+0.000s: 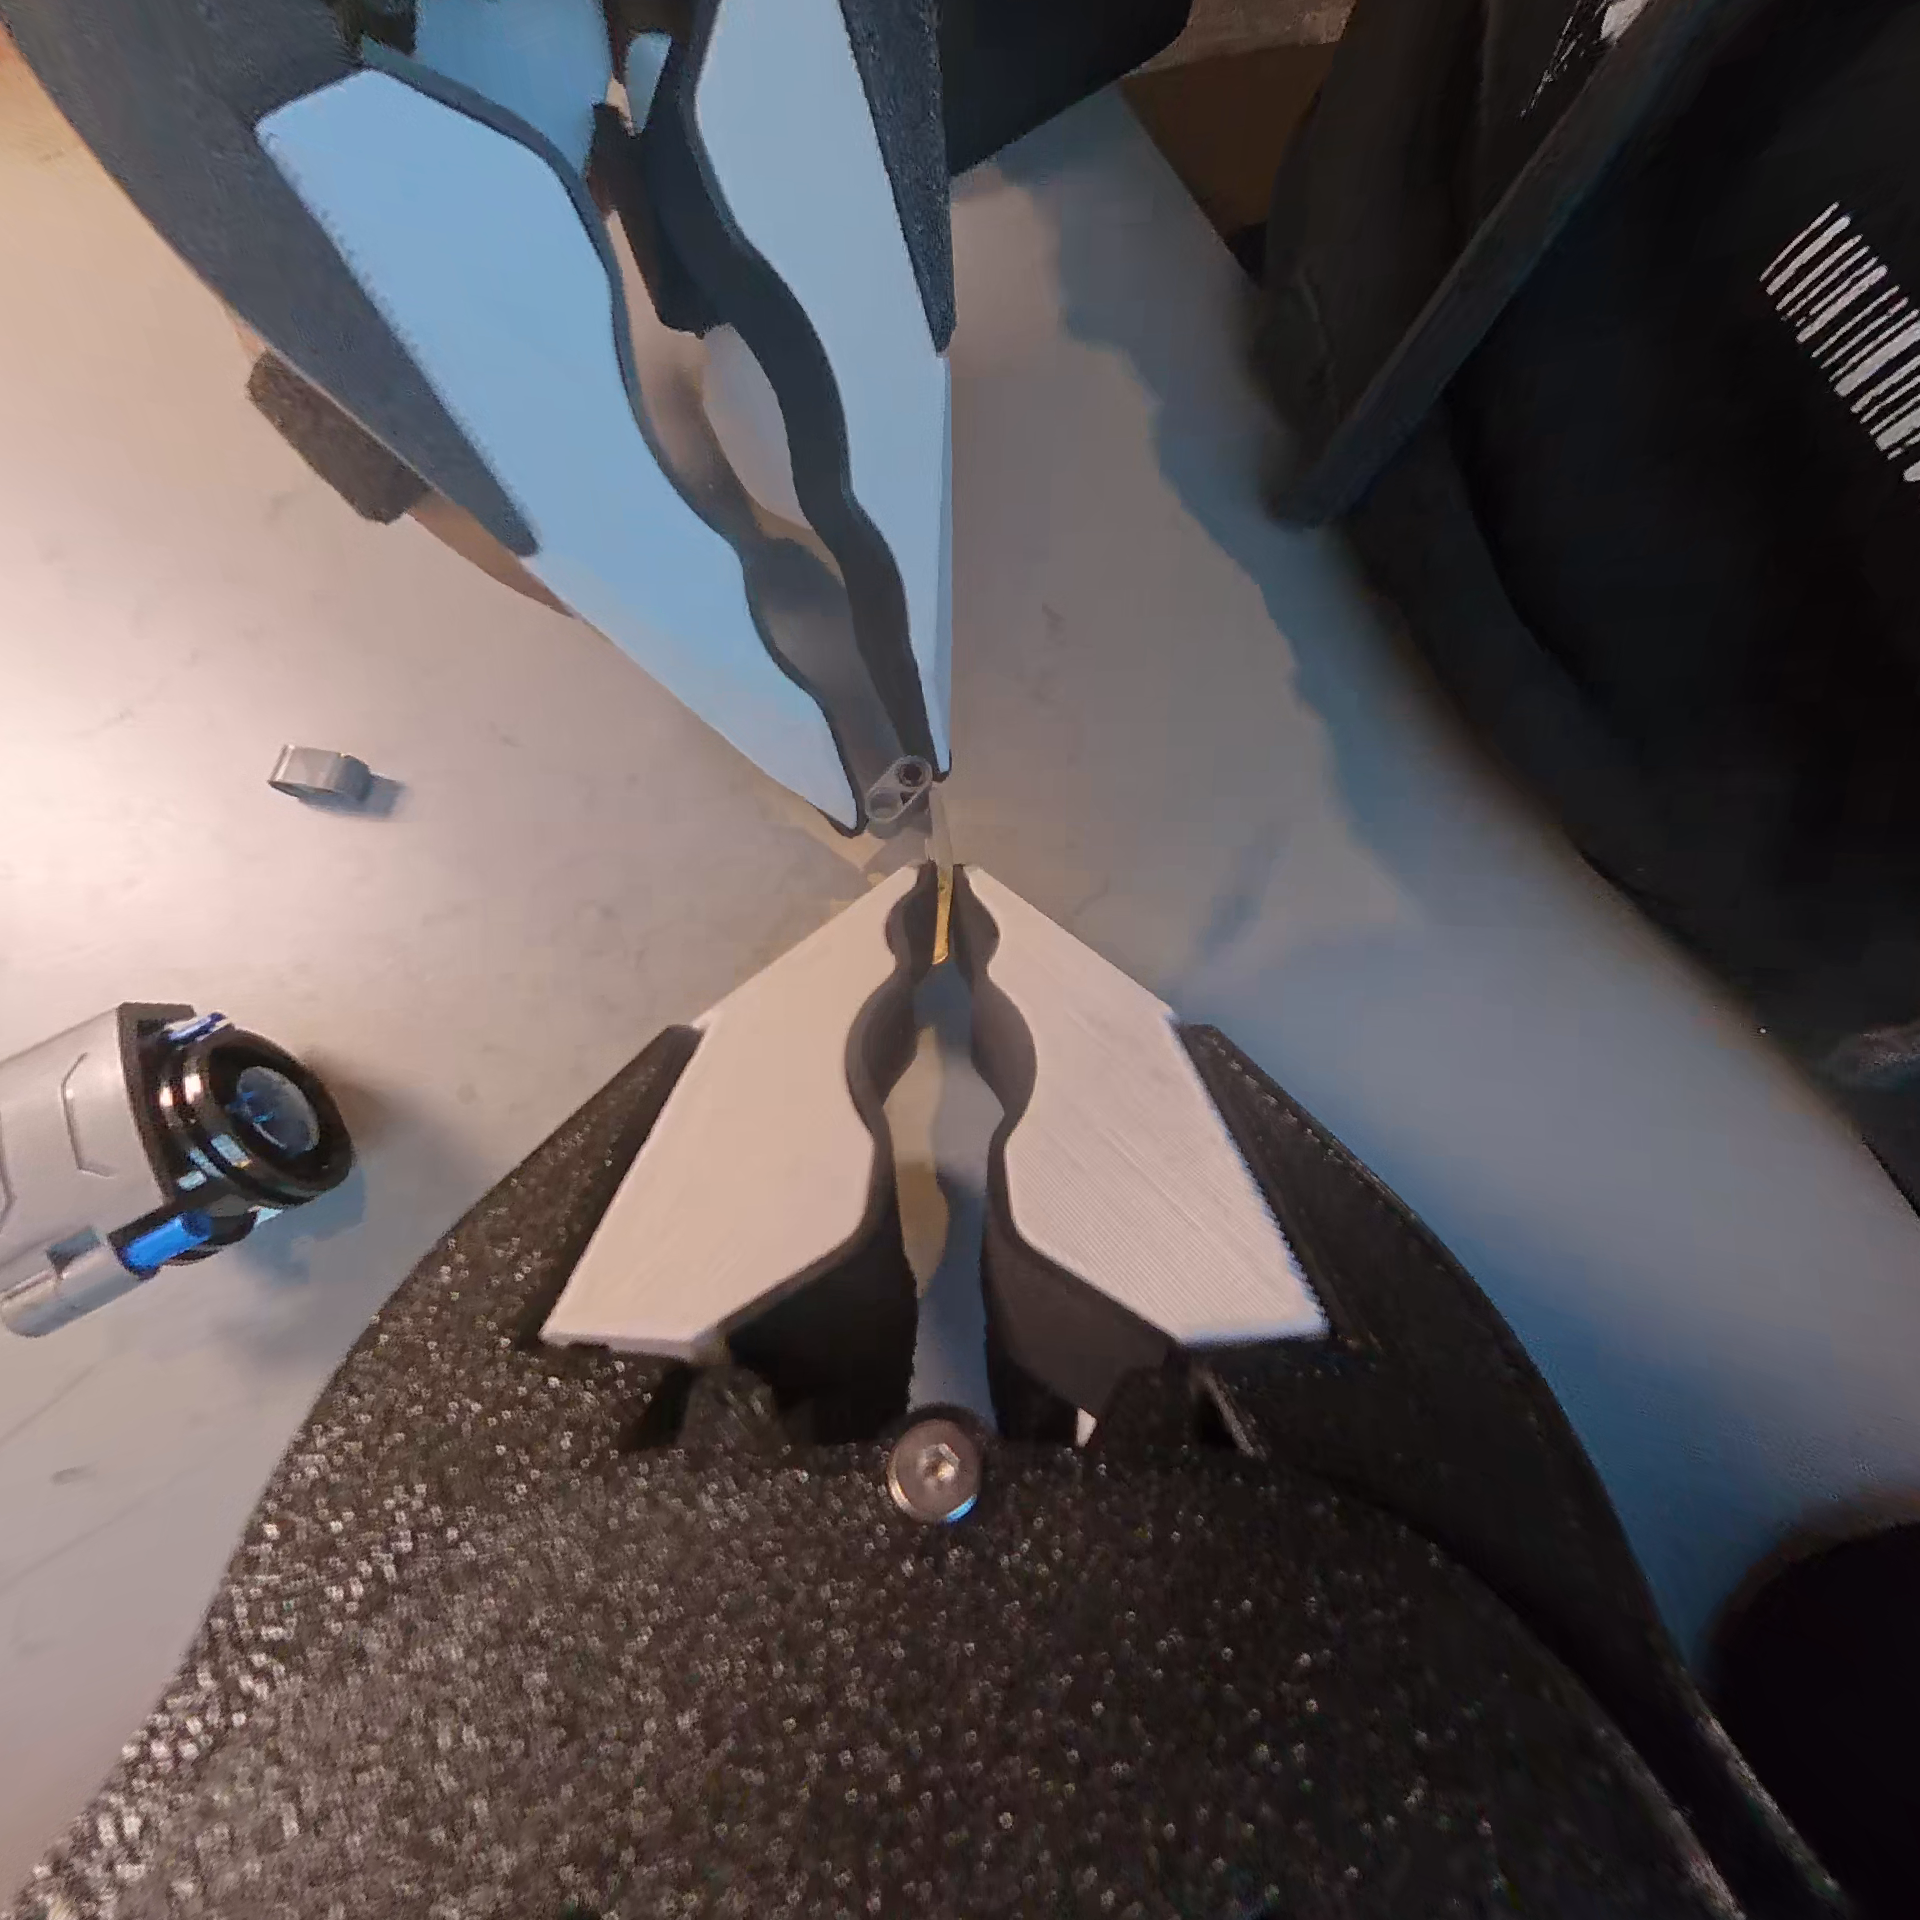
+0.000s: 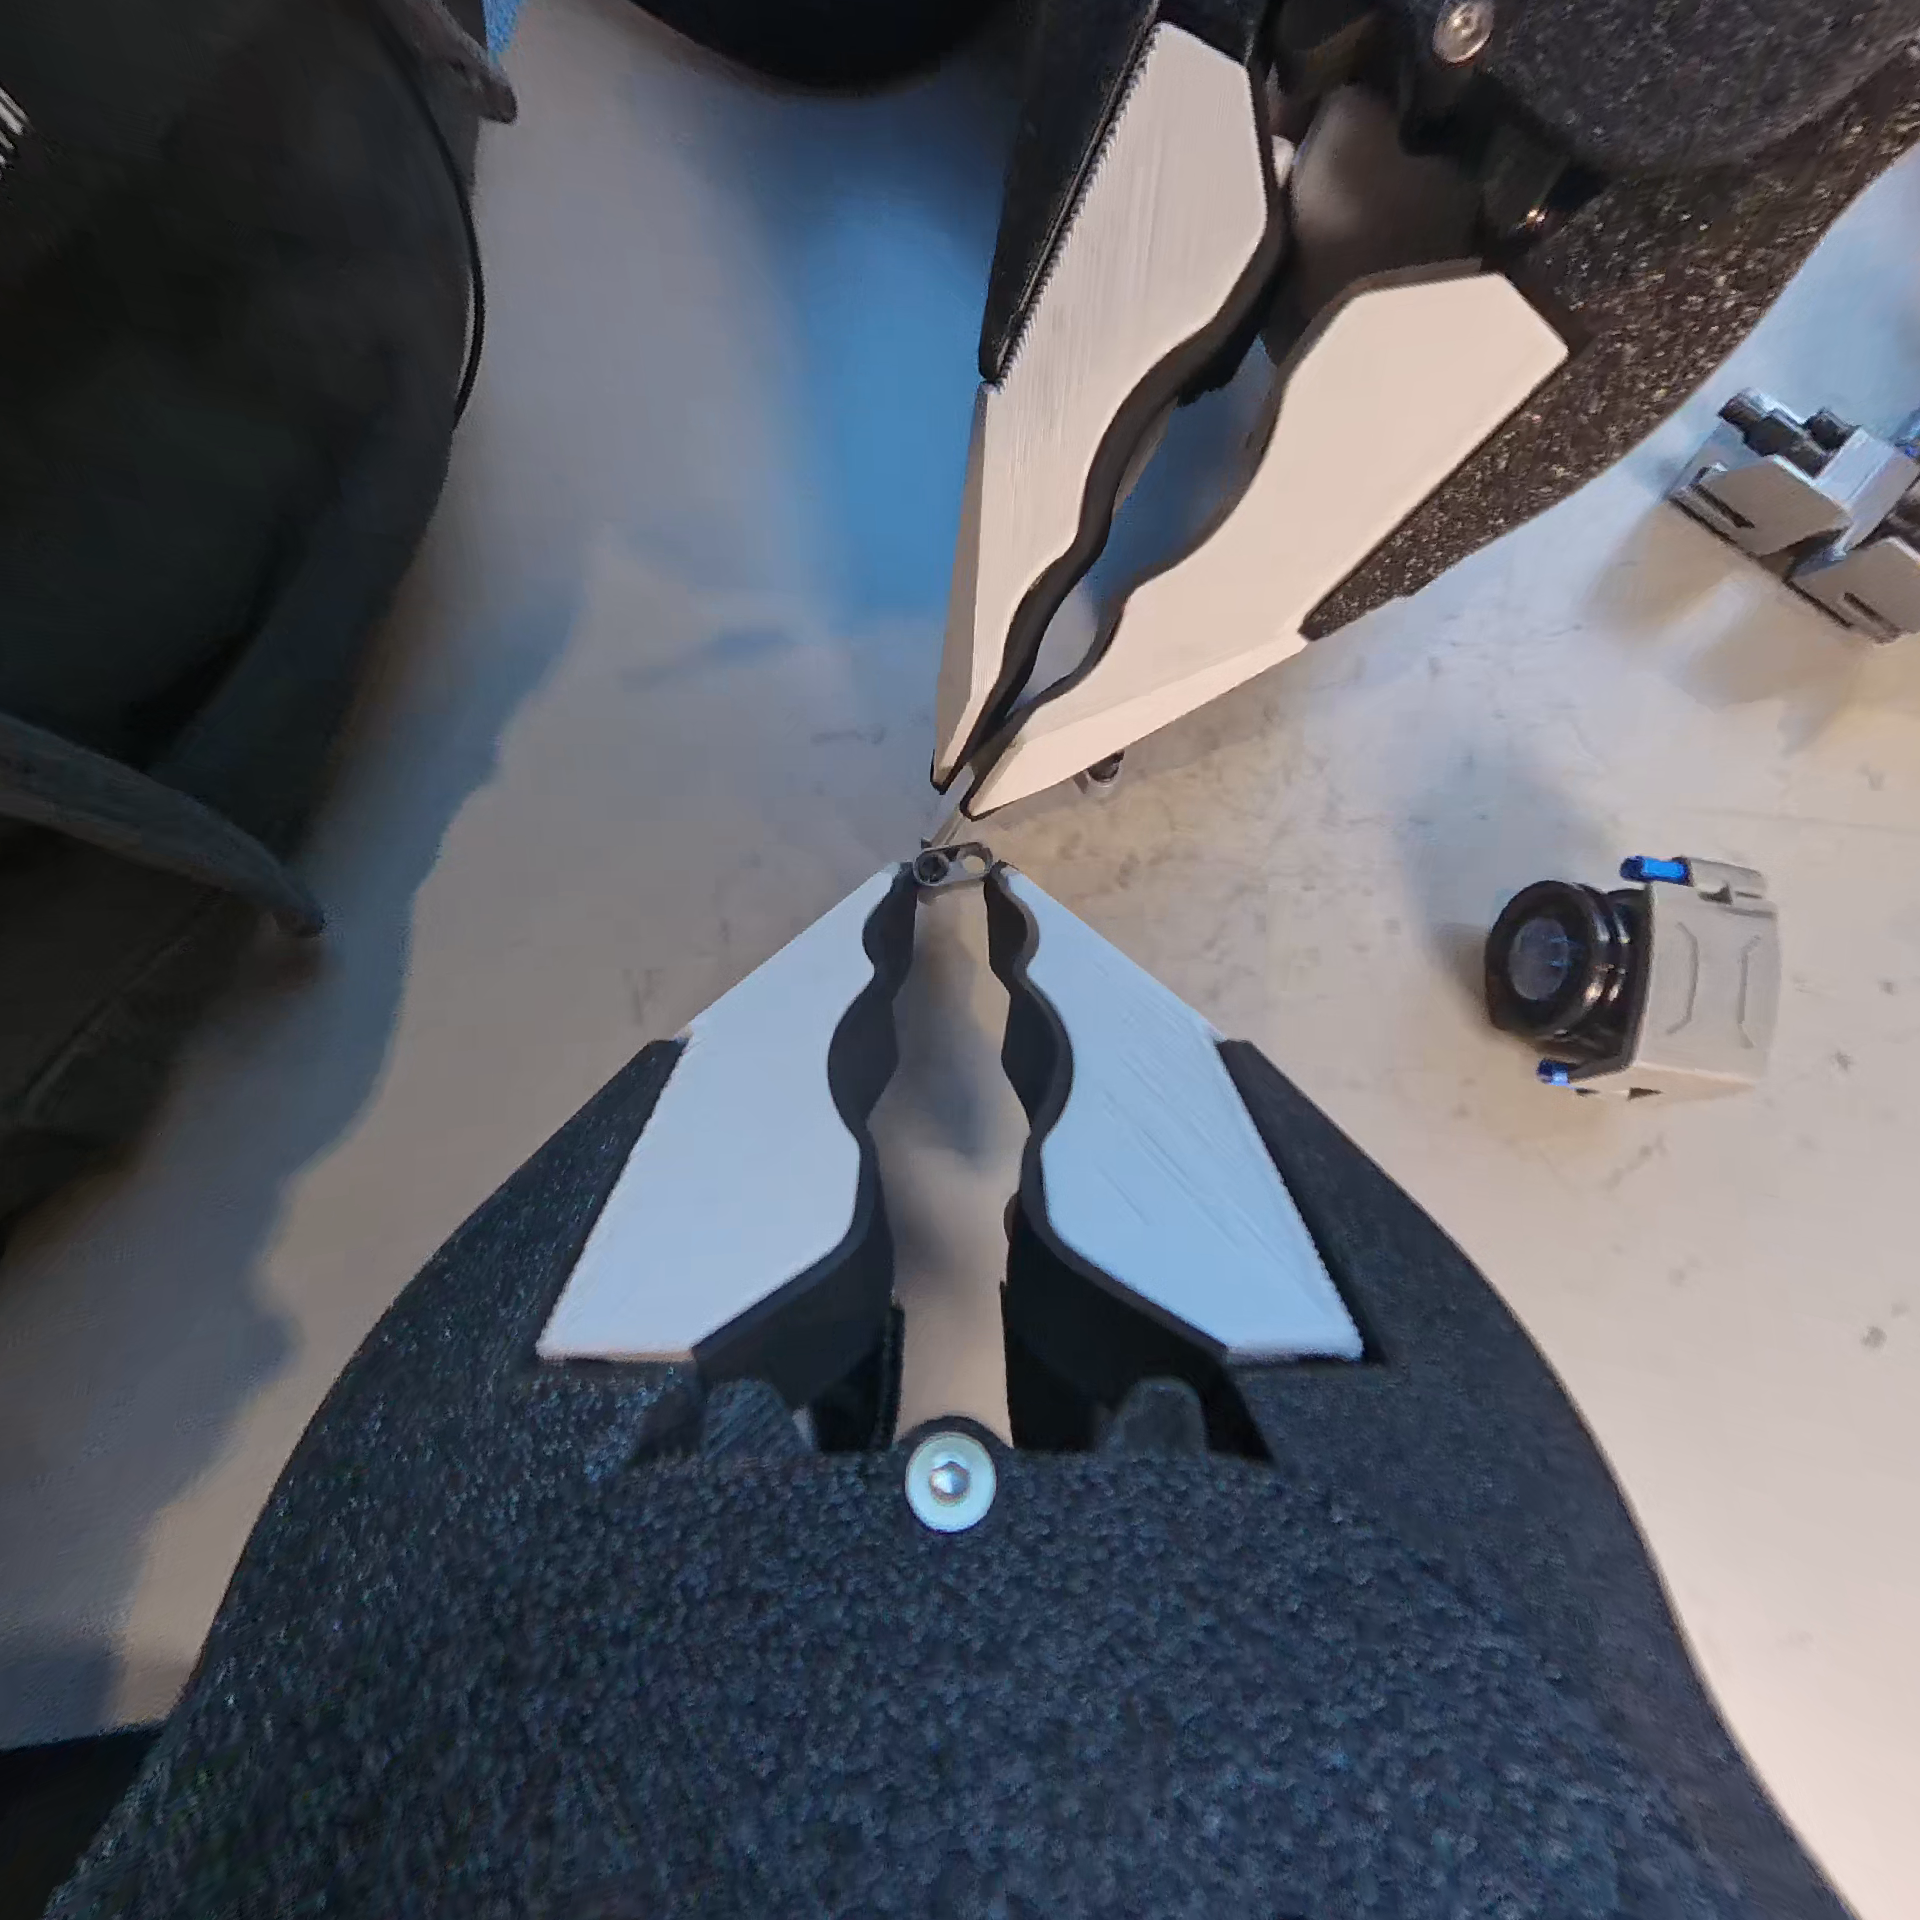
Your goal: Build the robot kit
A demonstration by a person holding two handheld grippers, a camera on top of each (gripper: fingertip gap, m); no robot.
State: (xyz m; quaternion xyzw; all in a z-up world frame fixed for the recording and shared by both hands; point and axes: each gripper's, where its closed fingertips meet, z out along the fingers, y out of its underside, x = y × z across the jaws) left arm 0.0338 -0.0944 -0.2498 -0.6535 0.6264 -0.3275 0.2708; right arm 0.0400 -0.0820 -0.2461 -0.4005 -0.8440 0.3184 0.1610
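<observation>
Pinching a thin pin, left gripper nearly closed, right gripper clamped on small grey link, tips almost touching above table, lens block nearby.

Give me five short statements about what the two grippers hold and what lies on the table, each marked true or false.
1. The right gripper pinches a small grey two-hole link. True.
2. The left gripper is wide open and empty. False: it is shut on a thin yellowish pin.
3. The two grippers' tips nearly meet. True.
4. The grey lens module sits between the right gripper's fingers. False: it lies apart on the table.
5. The table is bright red. False: it is pale.
</observation>
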